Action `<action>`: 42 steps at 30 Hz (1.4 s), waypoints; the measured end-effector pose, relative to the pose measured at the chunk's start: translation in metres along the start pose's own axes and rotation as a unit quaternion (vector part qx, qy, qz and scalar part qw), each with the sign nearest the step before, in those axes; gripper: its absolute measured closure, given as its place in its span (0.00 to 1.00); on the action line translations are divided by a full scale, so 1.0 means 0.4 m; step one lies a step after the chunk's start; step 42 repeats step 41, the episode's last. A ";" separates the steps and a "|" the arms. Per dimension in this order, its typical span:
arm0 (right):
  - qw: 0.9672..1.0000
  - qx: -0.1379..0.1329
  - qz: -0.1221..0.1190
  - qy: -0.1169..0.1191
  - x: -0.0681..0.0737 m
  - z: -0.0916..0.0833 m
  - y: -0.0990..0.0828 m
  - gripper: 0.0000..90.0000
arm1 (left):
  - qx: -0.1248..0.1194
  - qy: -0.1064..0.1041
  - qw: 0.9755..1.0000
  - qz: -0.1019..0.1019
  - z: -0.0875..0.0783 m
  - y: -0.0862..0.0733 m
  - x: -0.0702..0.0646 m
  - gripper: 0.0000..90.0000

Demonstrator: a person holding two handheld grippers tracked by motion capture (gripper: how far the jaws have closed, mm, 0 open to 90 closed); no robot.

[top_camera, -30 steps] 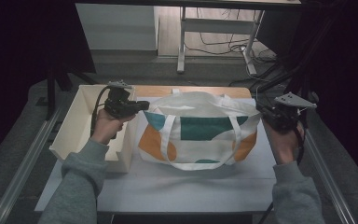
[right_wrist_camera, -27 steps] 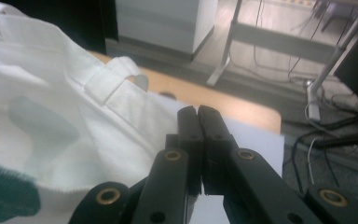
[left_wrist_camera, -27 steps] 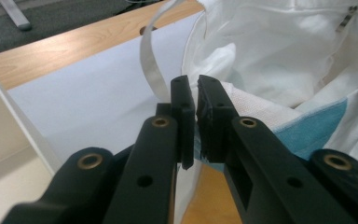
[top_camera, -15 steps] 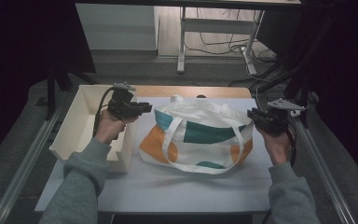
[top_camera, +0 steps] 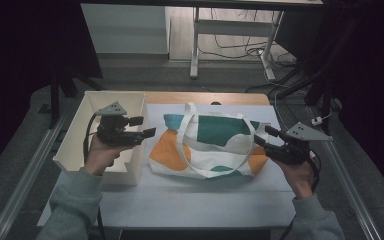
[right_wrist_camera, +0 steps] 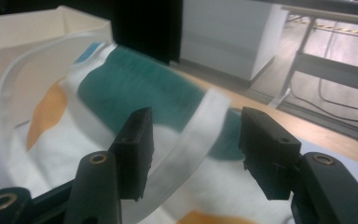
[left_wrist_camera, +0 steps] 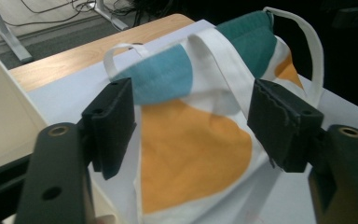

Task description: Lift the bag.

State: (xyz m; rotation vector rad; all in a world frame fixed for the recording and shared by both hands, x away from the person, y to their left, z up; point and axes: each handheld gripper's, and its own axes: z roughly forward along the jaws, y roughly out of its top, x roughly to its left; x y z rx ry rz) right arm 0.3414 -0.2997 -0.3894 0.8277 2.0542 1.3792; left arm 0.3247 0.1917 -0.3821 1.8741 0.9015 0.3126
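Grippers flank the tote bag (top_camera: pixel 207 145), left gripper (top_camera: pixel 147 129) and right gripper (top_camera: pixel 263 135) both gaping, empty.

Dim overhead light, dark surroundings, motion-blurred right gripper view.

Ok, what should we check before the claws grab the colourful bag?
1. Left claw open: ok, jaws spread wide in the left gripper view.
2. Right claw open: ok, jaws wide apart.
3. Bag lying flat on the table: ok.
4. Handles reachable: ok, one white strap runs between the right claw's jaws.
5. Left claw clear of the white box: cannot tell, it hovers by the box's edge.
6. Bag empty: cannot tell, its inside is hidden.
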 end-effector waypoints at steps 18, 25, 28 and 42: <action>0.998 0.052 -0.007 0.018 0.028 -0.002 -0.132 0.49 | 0.015 0.025 1.000 0.005 -0.046 -0.163 -0.027 0.19; 0.998 0.060 -0.009 0.020 0.033 -0.008 -0.166 0.49 | 0.030 0.025 0.999 -0.005 -0.044 -0.208 -0.021 0.17; 0.998 0.063 -0.008 0.018 0.034 -0.009 -0.175 0.49 | 0.039 0.026 0.999 -0.007 -0.038 -0.223 -0.019 0.17; 0.997 0.068 -0.012 0.018 0.036 -0.005 -0.183 0.48 | 0.047 0.025 0.999 -0.012 -0.030 -0.235 -0.014 0.17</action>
